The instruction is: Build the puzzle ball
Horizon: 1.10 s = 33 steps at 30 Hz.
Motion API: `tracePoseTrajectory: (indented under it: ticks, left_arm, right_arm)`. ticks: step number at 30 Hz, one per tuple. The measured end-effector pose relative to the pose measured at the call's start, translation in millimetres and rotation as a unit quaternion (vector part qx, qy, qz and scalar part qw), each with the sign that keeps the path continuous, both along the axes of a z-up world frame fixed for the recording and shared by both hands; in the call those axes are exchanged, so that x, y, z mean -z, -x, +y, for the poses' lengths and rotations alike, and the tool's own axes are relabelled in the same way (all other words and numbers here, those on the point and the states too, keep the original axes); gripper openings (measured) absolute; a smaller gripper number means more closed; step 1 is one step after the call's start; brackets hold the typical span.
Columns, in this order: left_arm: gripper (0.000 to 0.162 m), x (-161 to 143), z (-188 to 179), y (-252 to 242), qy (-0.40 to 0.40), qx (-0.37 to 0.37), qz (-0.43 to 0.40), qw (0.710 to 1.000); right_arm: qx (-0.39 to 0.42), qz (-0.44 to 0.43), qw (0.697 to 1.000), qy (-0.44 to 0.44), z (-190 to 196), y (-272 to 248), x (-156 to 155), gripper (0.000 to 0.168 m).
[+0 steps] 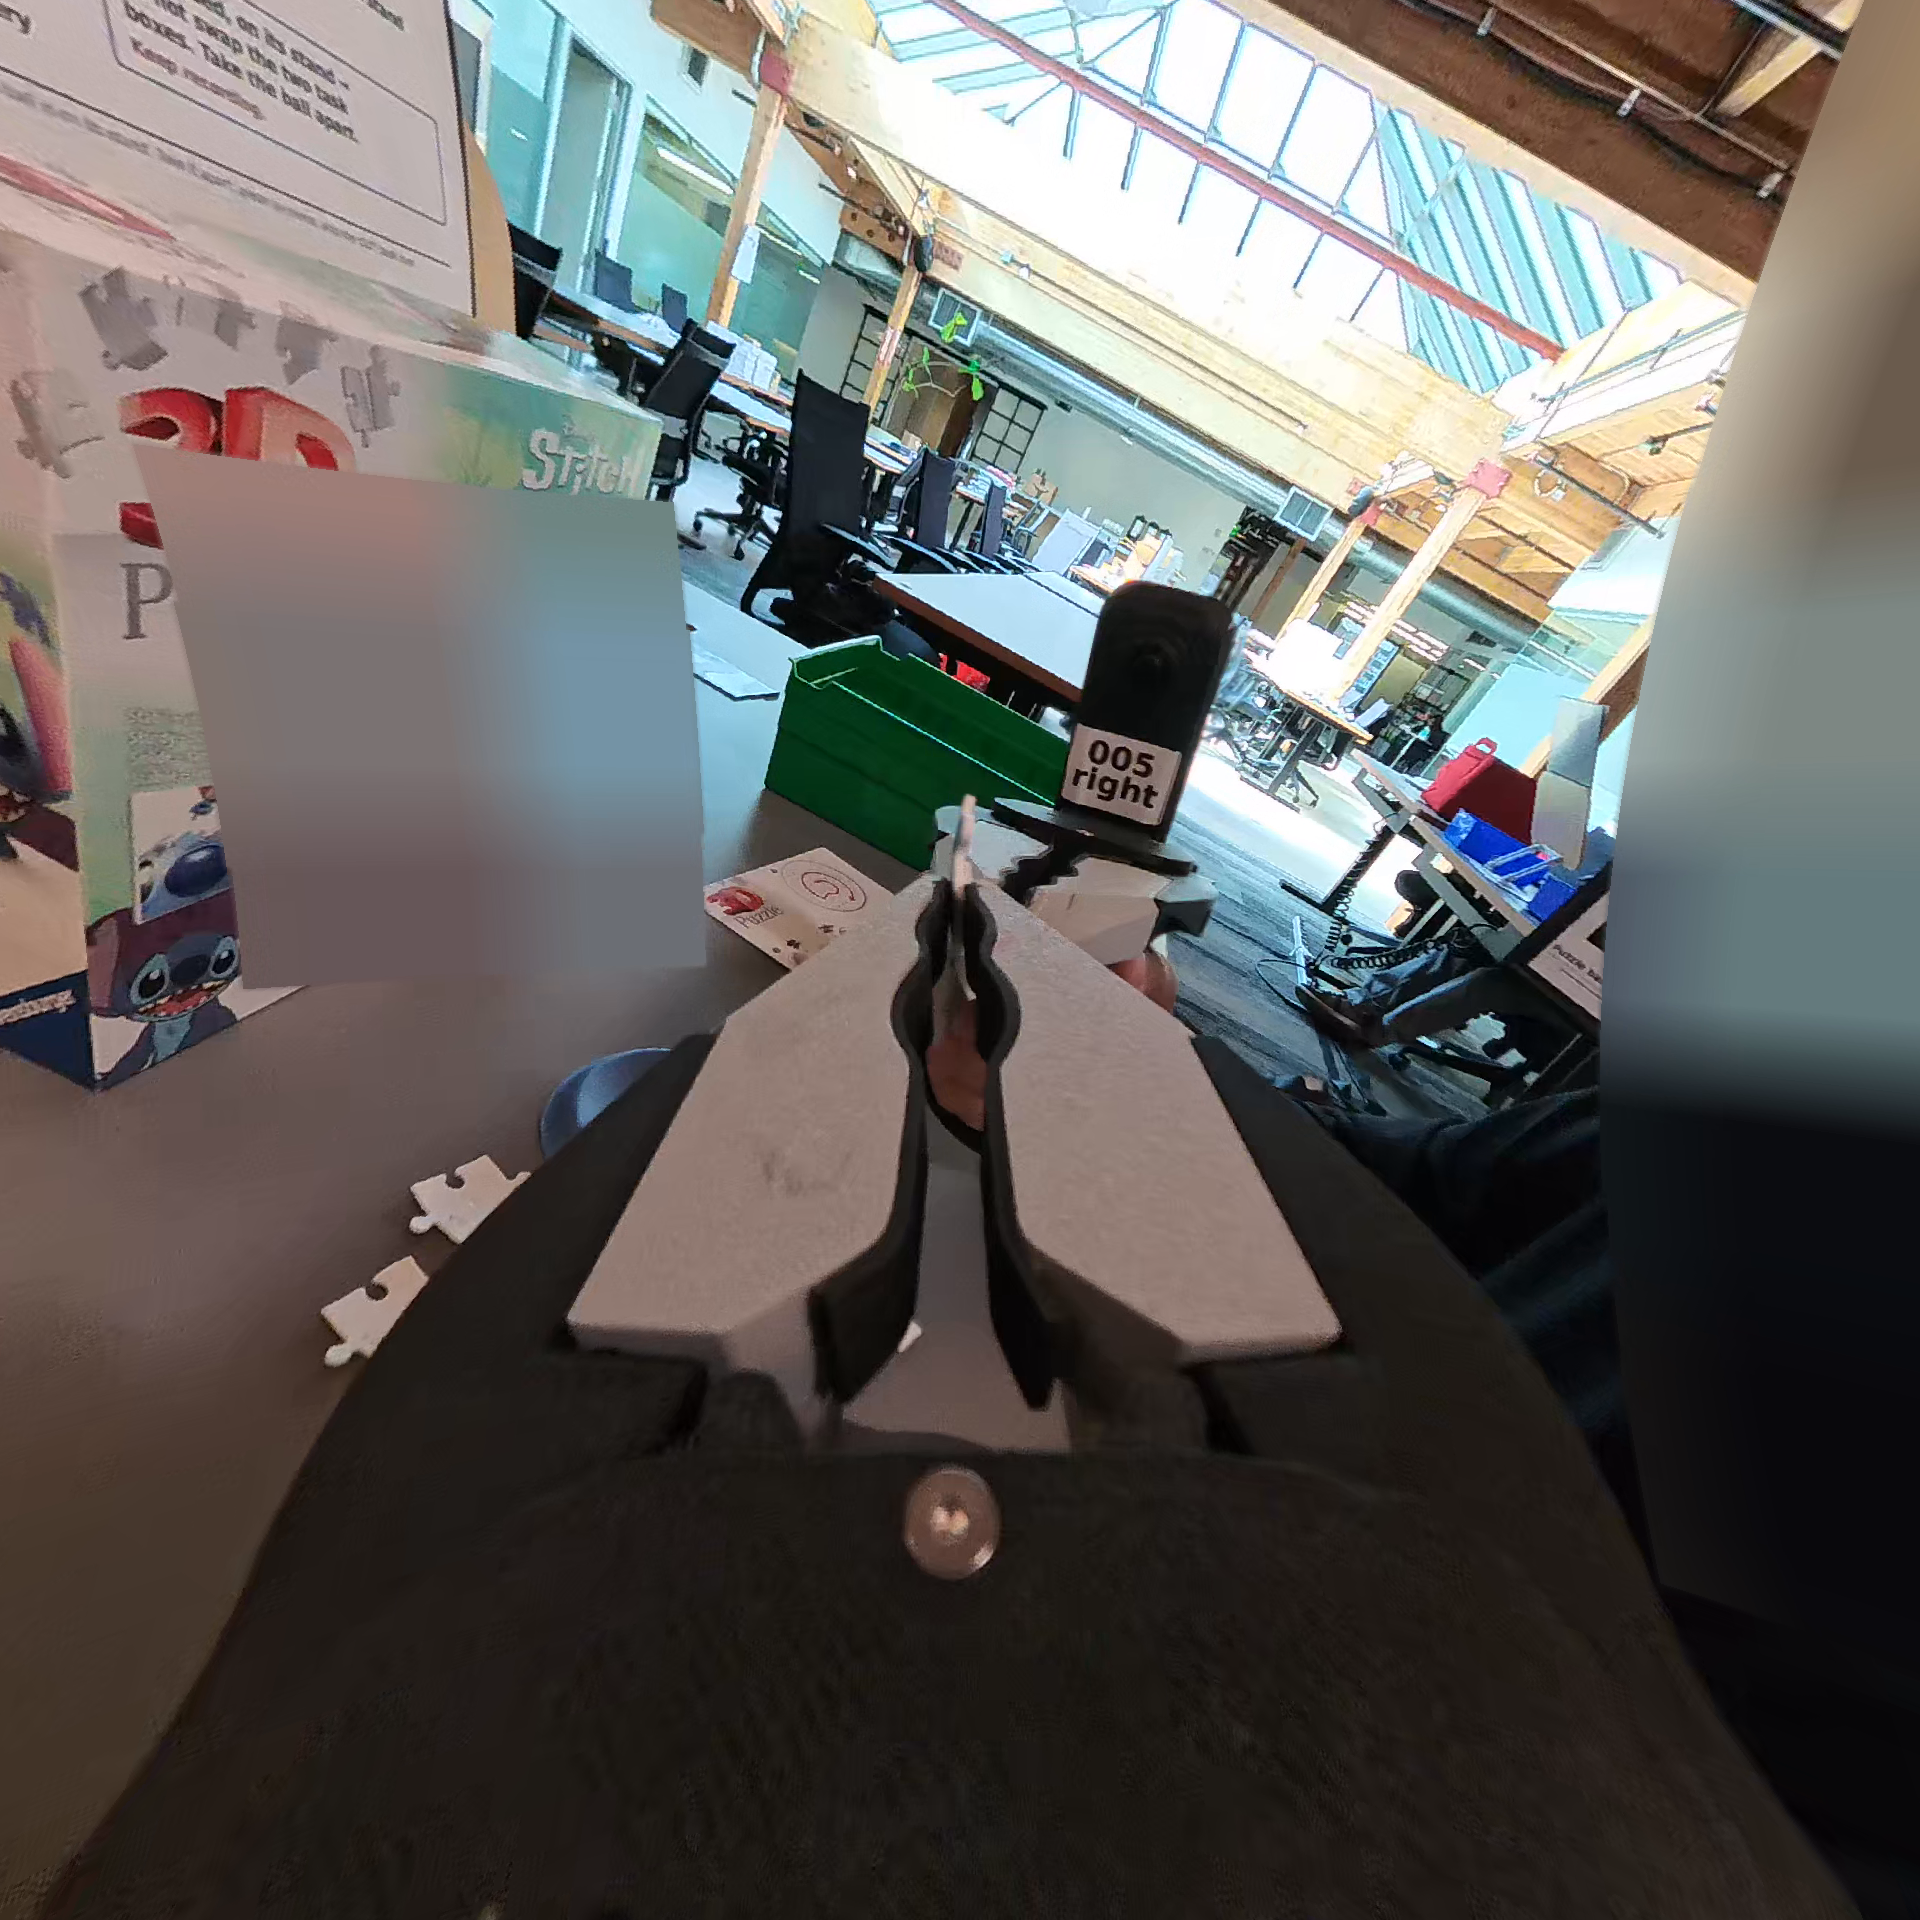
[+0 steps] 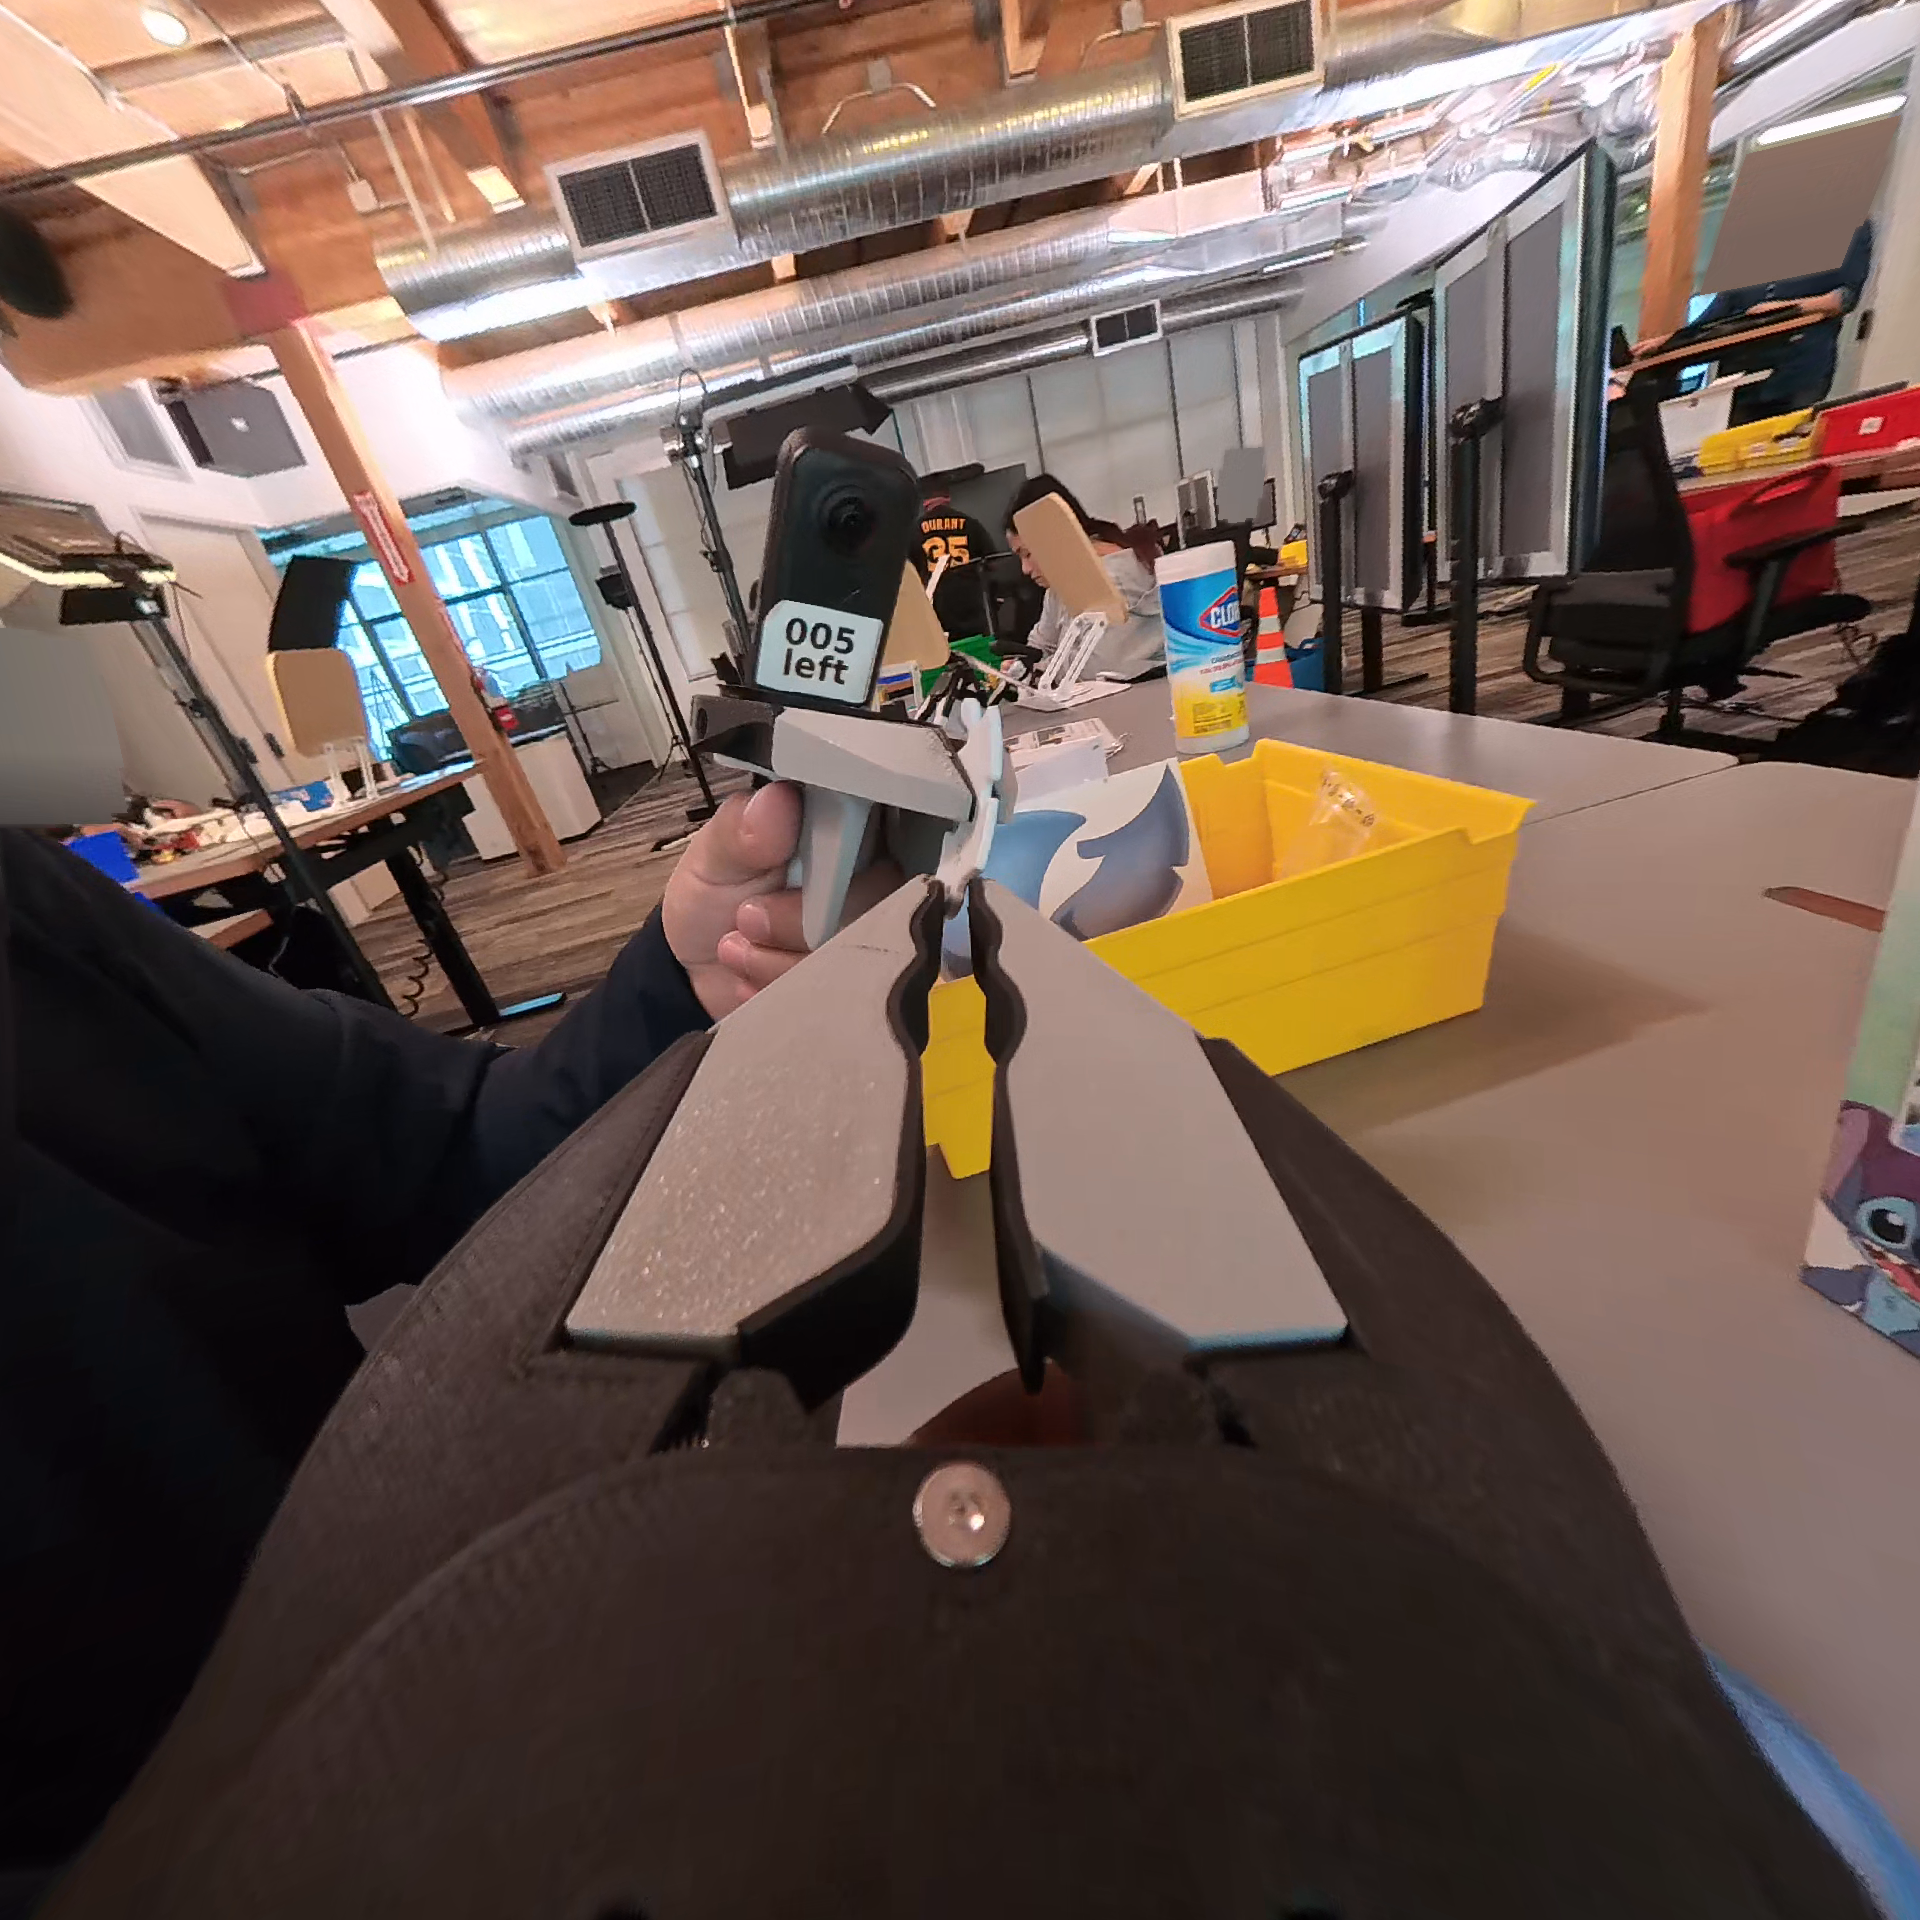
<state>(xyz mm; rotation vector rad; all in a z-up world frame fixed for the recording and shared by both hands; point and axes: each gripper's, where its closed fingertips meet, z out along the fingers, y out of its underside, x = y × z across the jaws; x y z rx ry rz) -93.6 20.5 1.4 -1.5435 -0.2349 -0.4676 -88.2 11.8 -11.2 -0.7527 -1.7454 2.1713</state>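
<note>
We logged the left gripper [image 1: 958, 935] clenched on a puzzle piece [image 1: 966, 883] (held edge-on). The right gripper [image 2: 958, 940] gripped a joined piece [image 2: 982, 790] just beside it.

Green bin [image 1: 894, 748] sits at the desk's [image 1: 208, 1195] far edge, yellow bin [image 2: 1299, 935] near the other edge, a wipes canister [image 2: 1203, 649] upright beyond it, office chairs [image 1: 821, 499] behind.

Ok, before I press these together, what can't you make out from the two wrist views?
Joint between the puzzle pieces: edge-on in left wrist view; right gripper fingertips cover it in right wrist view.
Blue object: left wrist view, mostly behind left gripper.
Puzzle box: front blurred over in left wrist view, cut by right edge in the other.
Yellow bin: right wrist view, walls hide most contents.
</note>
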Motion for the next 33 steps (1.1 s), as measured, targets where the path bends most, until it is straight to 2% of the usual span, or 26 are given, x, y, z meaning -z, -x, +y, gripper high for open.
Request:
tracePoseTrajectory:
  ticks: [10, 21, 29, 33]
  left_arm:
    - [0.0, -3, 19, 3, -0.003, 0.015, 0.027, 1.0]
    - [0.001, 9, 9, 5, 0.011, -0.005, 0.045, 0.999]
    - [0.0, 5, 5, 13, 0.004, -0.04, 0.054, 0.998]
    - [0.0, 8, 7, 12, 0.004, -0.032, 0.047, 0.998]
  right_arm:
    - [0.041, 0.002, 0.999, -0.022, 19, 8, 0, 0.0]
    - [0.039, -0.017, 0.999, -0.03, 16, 9, 4, 0.0]
    - [0.01, -0.049, 0.997, 0.063, 29, 9, -8, 0.0]
    - [0.014, -0.059, 0.995, 0.08, 34, 12, -8, 0.0]
